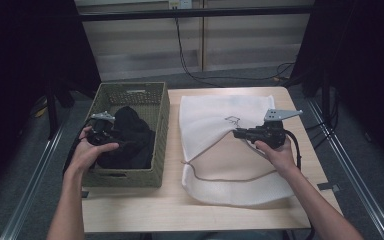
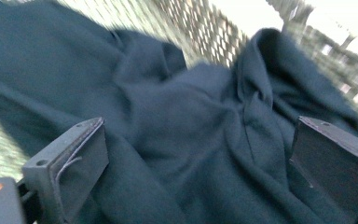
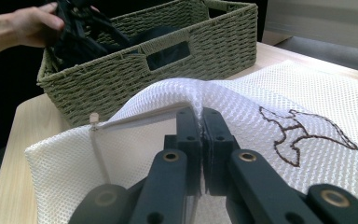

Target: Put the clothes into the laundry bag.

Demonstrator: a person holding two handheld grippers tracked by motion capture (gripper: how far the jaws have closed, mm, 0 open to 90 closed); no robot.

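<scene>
The right gripper (image 3: 200,140) has its jaws pinched together on a fold of the white mesh laundry bag (image 1: 215,125), lifting the upper layer at the bag's mouth so that it tents up off the lower layer; judging by this, the grip is there to hold the opening wide for something to go in. A drawstring cord (image 1: 220,176) trails across the near part of the bag, and a small embroidered outline (image 3: 303,133) sits on the mesh just right of the pinched fold. The left gripper (image 2: 191,154) has its jaws spread wide apart, one on each side of a rumpled dark garment (image 2: 182,130), with no pad pressing on the cloth, which suggests a grab being lined up. That garment (image 1: 130,137) lies heaped in the woven green basket (image 1: 130,90) at the left of the wooden table (image 1: 180,210), just beside the bag. Both forearms come in from the near edge.
</scene>
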